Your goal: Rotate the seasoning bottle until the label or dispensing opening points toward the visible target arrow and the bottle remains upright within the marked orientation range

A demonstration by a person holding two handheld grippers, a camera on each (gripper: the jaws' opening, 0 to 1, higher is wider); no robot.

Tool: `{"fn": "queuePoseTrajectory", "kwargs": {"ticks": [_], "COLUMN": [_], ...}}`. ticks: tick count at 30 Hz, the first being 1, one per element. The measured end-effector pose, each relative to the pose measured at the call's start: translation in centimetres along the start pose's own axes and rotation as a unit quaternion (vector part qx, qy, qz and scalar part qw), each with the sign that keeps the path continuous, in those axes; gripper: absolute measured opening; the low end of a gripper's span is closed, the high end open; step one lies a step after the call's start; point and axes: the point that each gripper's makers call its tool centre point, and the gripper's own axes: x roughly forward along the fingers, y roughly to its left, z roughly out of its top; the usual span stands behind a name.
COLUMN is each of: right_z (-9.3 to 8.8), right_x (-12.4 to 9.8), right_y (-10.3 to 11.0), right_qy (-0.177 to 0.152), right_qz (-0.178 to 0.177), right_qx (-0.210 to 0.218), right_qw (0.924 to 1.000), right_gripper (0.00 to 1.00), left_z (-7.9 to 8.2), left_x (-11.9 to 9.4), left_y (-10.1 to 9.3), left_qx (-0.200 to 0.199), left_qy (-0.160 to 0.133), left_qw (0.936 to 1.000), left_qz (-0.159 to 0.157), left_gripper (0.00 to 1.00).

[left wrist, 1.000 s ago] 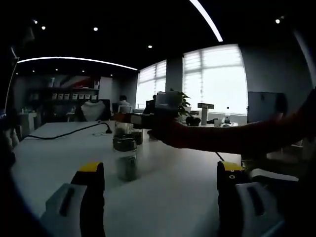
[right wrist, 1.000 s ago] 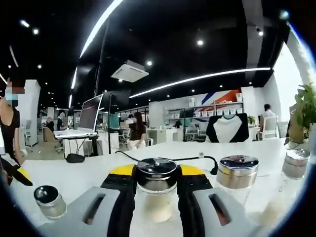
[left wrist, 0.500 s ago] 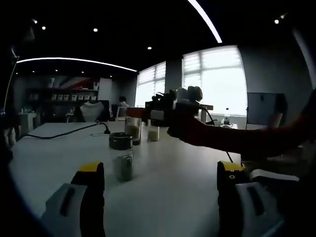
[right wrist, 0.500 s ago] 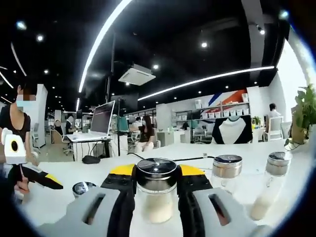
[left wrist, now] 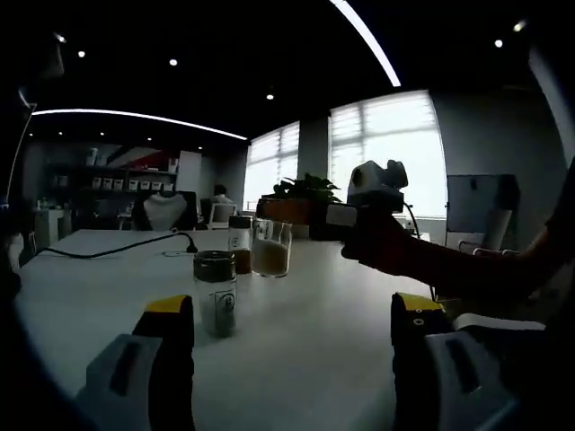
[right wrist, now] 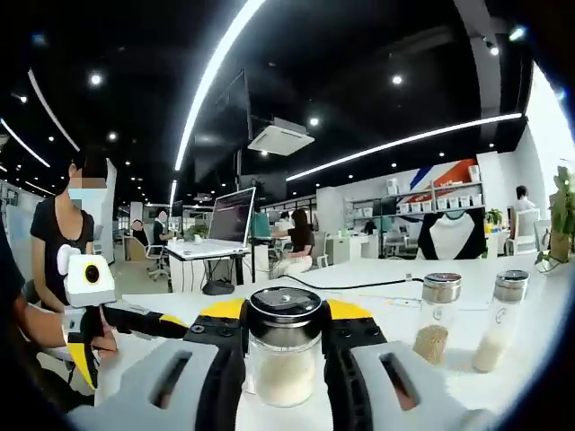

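Note:
My right gripper [right wrist: 284,334] is shut on a seasoning bottle [right wrist: 283,359] with a black lid and pale contents, upright between the yellow-tipped jaws. In the left gripper view a hand holds that right gripper [left wrist: 278,220] at centre right, with the same bottle [left wrist: 271,253] low over the white table [left wrist: 314,359]; whether it touches the table I cannot tell. My left gripper [left wrist: 289,314] is open with nothing between its jaws. It comes into the right gripper view as the left gripper [right wrist: 117,337] at the lower left. No arrow mark shows.
A dark-lidded bottle [left wrist: 216,294] stands just ahead of my left jaw, and a brown-filled bottle [left wrist: 239,244] stands behind the held one. Two tall shakers [right wrist: 436,314] [right wrist: 501,310] stand to the right. A person [right wrist: 67,233] stands at the left, and a black cable [left wrist: 108,250] crosses the table.
The right gripper has carried the pale bottle away from the other bottles, which now stand farther off at the right. The left gripper has come into the right gripper view.

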Motion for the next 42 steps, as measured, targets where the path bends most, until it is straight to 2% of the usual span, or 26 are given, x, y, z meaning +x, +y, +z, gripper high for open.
{"fn": "queuePoseTrajectory", "kwargs": {"ticks": [8, 11, 12, 14, 15, 17, 22, 24, 26, 28, 30, 34, 35, 37, 39, 40, 42], "right_z": [-0.9, -0.9, -0.7, -0.5, -0.5, -0.4, -0.6, -0.8, -0.9, -1.0, -1.0, -0.6, -0.5, -0.6, -0.9, -1.2, -1.7], "right_x": [-1.3, -1.8, -2.2, -2.9, -3.1, -3.7, -5.2, -5.5, -5.8, -6.1, -6.7, -7.3, -7.5, -7.6, -7.4, -7.1, -6.8], "right_y": [3.6, 4.8, 5.7, 6.4, 6.7, 7.4, 9.9, 10.5, 11.2, 11.8, 12.8, 13.9, 14.2, 14.2, 14.0, 13.8, 14.1], "right_qy": [0.011, 0.005, -0.002, -0.006, -0.006, -0.008, 0.002, 0.006, 0.008, 0.009, 0.009, 0.0, -0.002, -0.003, -0.005, -0.002, -0.009], "right_qz": [0.044, 0.068, 0.09, 0.105, 0.11, 0.123, 0.174, 0.184, 0.2, 0.216, 0.242, 0.27, 0.278, 0.277, 0.264, 0.253, 0.241], "right_qx": [0.0, 0.014, 0.024, 0.038, 0.04, 0.042, 0.037, 0.036, 0.037, 0.042, 0.05, 0.058, 0.061, 0.059, 0.043, 0.031, -0.01], "right_qw": [0.999, 0.9975, 0.9957, 0.9938, 0.9931, 0.9915, 0.984, 0.9822, 0.979, 0.9755, 0.969, 0.9611, 0.9587, 0.9591, 0.9635, 0.9671, 0.9705], "right_gripper": [0.29, 0.29, 0.29, 0.29, 0.29, 0.29, 0.29, 0.29, 0.29, 0.29, 0.29, 0.29, 0.29, 0.29, 0.29, 0.29, 0.3], "left_z": [-0.4, -0.5, -0.6, -0.7, -0.5, -0.2, -0.3, -0.4, -0.2, -0.3, -0.6, -0.4, -0.5, -0.5, -0.8, -1.2, -1.7], "left_x": [0.3, 0.3, 0.4, 0.4, 0.5, 0.4, 0.5, 0.4, 0.3, 0.1, 0.0, -0.2, -0.2, -0.3, 0.0, 0.1, 0.3], "left_y": [-1.2, -1.7, -2.1, -2.8, -3.8, -4.7, -5.8, -6.2, -7.0, -7.9, -8.1, -9.3, -9.4, -9.9, -9.2, -8.8, -8.3], "left_qx": [0.021, 0.028, 0.032, 0.037, 0.041, 0.034, 0.039, 0.042, 0.035, 0.033, 0.042, 0.028, 0.029, 0.032, 0.055, 0.065, 0.086], "left_qy": [0.01, 0.013, 0.015, 0.017, 0.011, 0.0, 0.002, 0.002, -0.004, -0.003, 0.003, 0.002, 0.004, 0.004, 0.011, 0.025, 0.039], "left_qw": [0.9995, 0.9991, 0.9987, 0.9978, 0.9962, 0.995, 0.9922, 0.991, 0.9884, 0.9844, 0.9828, 0.9771, 0.977, 0.9752, 0.9803, 0.9818, 0.9836], "left_qz": [-0.019, -0.028, -0.036, -0.052, -0.076, -0.094, -0.118, -0.127, -0.148, -0.173, -0.18, -0.211, -0.211, -0.219, -0.189, -0.177, -0.153], "left_gripper": [0.83, 0.77, 0.76, 0.7, 0.69, 0.67, 0.53, 0.5, 0.49, 0.43, 0.4, 0.4, 0.39, 0.38, 0.37, 0.37, 0.37]}}
